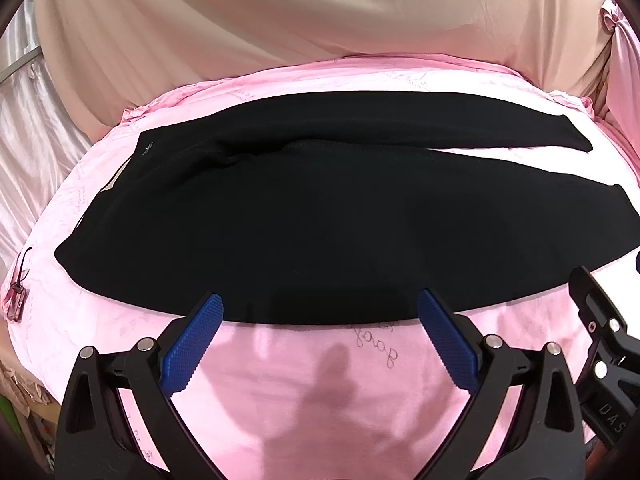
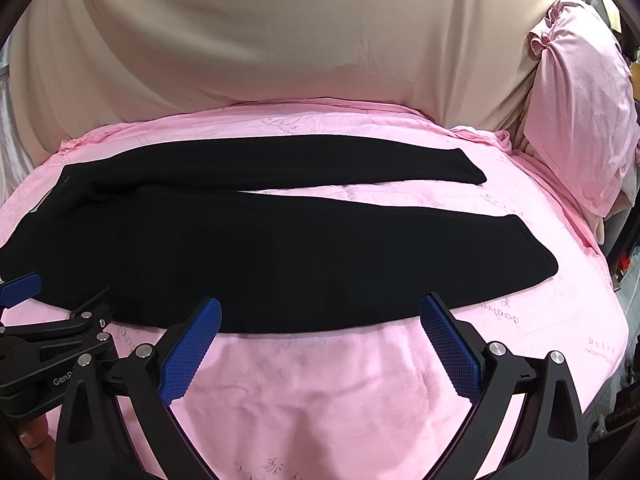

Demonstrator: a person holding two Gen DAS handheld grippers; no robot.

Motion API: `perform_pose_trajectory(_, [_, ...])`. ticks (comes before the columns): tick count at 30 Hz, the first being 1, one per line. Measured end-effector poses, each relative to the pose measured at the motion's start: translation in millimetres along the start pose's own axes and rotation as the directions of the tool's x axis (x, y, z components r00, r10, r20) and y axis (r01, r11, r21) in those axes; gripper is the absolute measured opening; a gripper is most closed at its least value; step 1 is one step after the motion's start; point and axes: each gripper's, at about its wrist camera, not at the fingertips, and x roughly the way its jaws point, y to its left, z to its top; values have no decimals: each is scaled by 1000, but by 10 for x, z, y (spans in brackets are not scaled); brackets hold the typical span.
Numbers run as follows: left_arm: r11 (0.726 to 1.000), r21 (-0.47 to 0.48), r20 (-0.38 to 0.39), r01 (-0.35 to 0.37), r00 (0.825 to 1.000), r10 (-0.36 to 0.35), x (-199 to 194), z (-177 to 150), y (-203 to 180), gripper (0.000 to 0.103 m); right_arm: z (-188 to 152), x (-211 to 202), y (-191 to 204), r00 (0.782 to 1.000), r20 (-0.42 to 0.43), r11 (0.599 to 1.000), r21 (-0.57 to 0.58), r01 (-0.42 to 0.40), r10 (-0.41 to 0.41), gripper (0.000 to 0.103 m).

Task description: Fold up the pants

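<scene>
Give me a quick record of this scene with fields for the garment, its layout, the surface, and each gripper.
garment: black pants
layout: spread flat, unfolded, waist to the left, two legs running right with a gap between them
surface: pink bedsheet
left gripper: jaws open, at the near edge of the pants
right gripper: jaws open, at the same near edge
background: beige cloth

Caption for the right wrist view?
Open right gripper hovers at near edge of black pants spread on pink sheet.
</scene>
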Motion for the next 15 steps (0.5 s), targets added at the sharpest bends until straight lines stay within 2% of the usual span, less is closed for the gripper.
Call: perform_pose_trajectory(15, [1000,9,-8,8,1000,-8,0,-24,-39,96,15,-11,-24,1000,-3,1000,5,-8,8,98])
